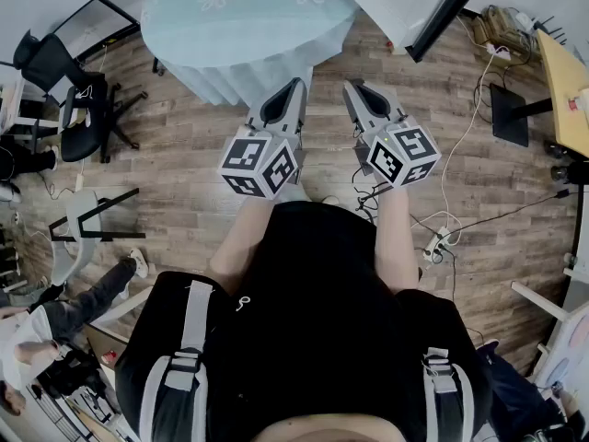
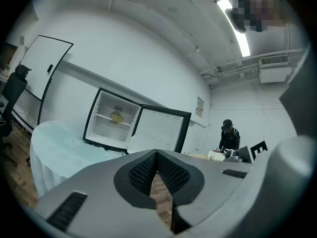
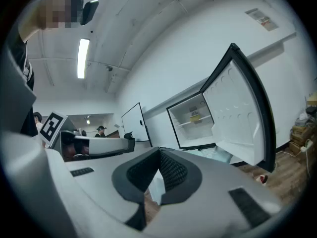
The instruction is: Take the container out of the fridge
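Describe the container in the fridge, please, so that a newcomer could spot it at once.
Look past the round table with the pale cloth to the small black-framed fridge, whose door stands wide open. Inside, on the upper shelf, sits a small yellowish container. It is the only yellow spot against the white interior.

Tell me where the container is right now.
In the left gripper view, the container sits on the upper shelf inside the open fridge, left of its swung-open door.
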Demonstrator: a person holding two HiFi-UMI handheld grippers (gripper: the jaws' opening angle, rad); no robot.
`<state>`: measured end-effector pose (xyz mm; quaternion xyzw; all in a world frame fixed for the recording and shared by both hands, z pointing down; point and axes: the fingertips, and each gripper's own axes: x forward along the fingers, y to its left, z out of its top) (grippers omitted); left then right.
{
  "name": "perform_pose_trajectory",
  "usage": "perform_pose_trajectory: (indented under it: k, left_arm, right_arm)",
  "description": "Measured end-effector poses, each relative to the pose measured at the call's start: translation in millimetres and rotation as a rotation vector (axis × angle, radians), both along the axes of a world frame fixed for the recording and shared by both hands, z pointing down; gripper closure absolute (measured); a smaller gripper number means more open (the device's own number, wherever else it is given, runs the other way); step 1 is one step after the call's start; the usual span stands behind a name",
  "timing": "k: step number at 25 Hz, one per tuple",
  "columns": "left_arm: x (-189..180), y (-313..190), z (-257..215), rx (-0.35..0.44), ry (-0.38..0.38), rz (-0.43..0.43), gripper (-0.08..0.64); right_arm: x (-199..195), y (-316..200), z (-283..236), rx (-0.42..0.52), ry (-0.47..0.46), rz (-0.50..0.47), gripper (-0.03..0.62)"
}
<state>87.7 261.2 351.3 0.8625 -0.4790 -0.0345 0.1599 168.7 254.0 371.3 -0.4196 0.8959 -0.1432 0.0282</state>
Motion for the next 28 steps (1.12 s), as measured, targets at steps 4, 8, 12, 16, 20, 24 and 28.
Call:
perform_pose_trajectory:
  k: [4,8,12,16,20,24,28]
  left_arm:
    - [-14.6,-8.8,1.5,-0.003,-0.007,-0.016,0.560]
    - [-24.2,-12.5,4.6,-0.010,-0.010,-0.022,0.560]
    - [-34.9,-13.3,11.6,-0.026,-0.007,-0.022,0.560]
    - [-51.8,-19.9,17.5,-0.040,-0.004,-0.022,0.560]
    - [-70.0,-34.7,15.4,-0.036,0.007,-0.022,0.560]
    - [-88.8,-55.8,10.9,-0.027,0.017,-0.011,0.560]
    - [-118.0,-80.0,7.3,-0.028,0.030,-0.007,0.560]
  right_arm:
    - [-18.8,-9.4,1.7,-0.011,0.013,-0.035,0.586]
    - [-28.6,-16.2,4.7,-0.016,0.025,-0.039,0.586]
    - [-44.0,-20.8,13.0,0.002,0.110,-0.025,0.585]
    - [-62.8,-29.4,20.7,-0.016,0.125,-0.032,0.586]
    - [-76.7,-43.2,19.6,-0.013,0.132,-0.026,0.586]
    - [-95.1,-64.0,18.0,-0.014,0.135,-0.011,0.586]
    - [-128.2,-88.8,14.9,-0.017,0.146,-0.016,0.585]
